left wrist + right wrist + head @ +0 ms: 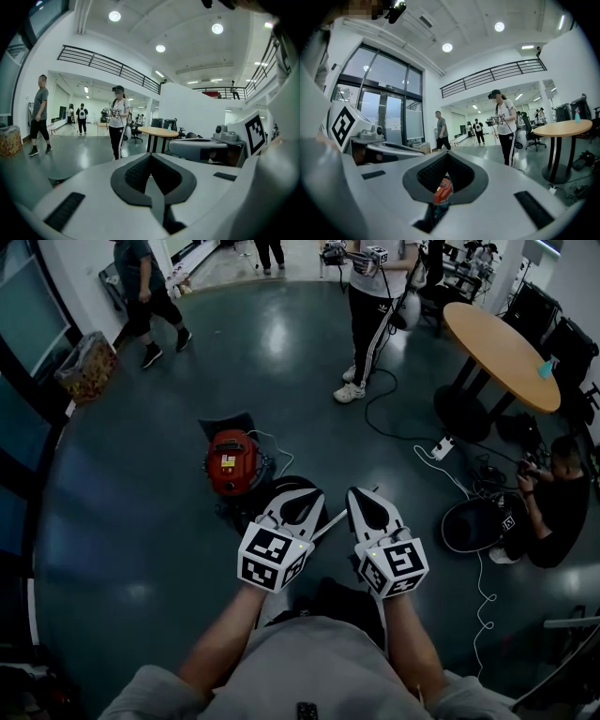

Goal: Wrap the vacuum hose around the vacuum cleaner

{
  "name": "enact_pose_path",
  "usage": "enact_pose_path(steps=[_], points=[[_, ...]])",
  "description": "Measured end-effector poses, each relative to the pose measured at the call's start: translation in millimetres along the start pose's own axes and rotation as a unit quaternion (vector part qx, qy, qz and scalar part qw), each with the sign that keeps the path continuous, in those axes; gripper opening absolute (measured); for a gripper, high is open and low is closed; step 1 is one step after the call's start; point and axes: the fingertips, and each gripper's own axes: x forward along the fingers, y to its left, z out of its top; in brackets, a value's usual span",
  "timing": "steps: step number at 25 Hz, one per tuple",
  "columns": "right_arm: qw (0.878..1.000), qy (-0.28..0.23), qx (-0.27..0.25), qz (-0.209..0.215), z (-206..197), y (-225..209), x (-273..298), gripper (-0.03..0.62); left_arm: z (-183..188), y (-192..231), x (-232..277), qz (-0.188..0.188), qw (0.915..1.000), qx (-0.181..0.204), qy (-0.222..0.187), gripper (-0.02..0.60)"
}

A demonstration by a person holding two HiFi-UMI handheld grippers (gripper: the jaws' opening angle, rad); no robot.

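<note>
Left gripper point(314, 495): jaws pressed together with nothing between them, held side by side with the right one.
Right gripper point(359, 491): jaws likewise closed and empty, just beside the left.
Vacuum cleaner point(232, 462): red, on the floor just ahead of the left gripper's tips, off to their left.
Hose point(286, 484): a dark loop beside the cleaner, partly hidden under the left gripper.
Round table point(502, 352): well ahead, off to the right gripper's right.
Standing person point(367, 315): far ahead of both grippers.

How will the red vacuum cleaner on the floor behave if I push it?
The red vacuum cleaner looks squat and drum-shaped, so it probably won't tip easily. The floor is smooth and glossy, so it may slide or roll; wheels aren't visible. It looks bulky, so it is likely fairly heavy.
</note>
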Motion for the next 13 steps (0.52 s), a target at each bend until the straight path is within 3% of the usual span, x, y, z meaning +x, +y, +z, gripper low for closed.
enact_pose_path(steps=[13], points=[[1.000,0.006,-0.003,0.006,-3.0,5.6,-2.4,0.003,-1.0,-1.6,-6.0,-0.002,1.0000,0.006,0.006,0.006]])
